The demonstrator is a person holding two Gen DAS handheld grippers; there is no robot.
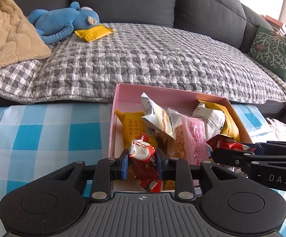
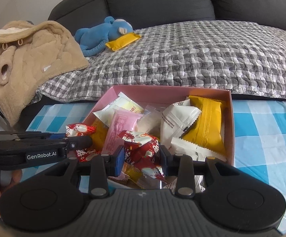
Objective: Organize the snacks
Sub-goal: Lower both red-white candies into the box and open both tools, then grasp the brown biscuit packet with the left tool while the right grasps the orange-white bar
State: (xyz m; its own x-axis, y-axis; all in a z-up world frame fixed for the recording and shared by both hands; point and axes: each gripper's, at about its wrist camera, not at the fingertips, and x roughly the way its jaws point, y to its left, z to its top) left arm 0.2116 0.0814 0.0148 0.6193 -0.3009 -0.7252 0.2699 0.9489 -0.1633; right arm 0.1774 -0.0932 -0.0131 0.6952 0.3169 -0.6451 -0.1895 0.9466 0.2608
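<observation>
The left gripper [image 1: 142, 163] clamps a red-and-white snack packet [image 1: 143, 158] over the near left corner of the pink box [image 1: 162, 92]. The right gripper [image 2: 141, 158] pinches a second red-and-white packet [image 2: 141, 146] just beside it. Crinkled wrappers crowd the box. Bare checked tablecloth [image 1: 34, 134] lies left and right; a yellow packet [image 1: 93, 32] rests far off on the sofa.

A blue plush toy [image 1: 63, 20] lies beside a tan blanket [image 1: 8, 33] on the sofa [image 1: 202, 6].

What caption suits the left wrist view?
Left hand-held gripper clamps a red snack packet over the pink box.
</observation>
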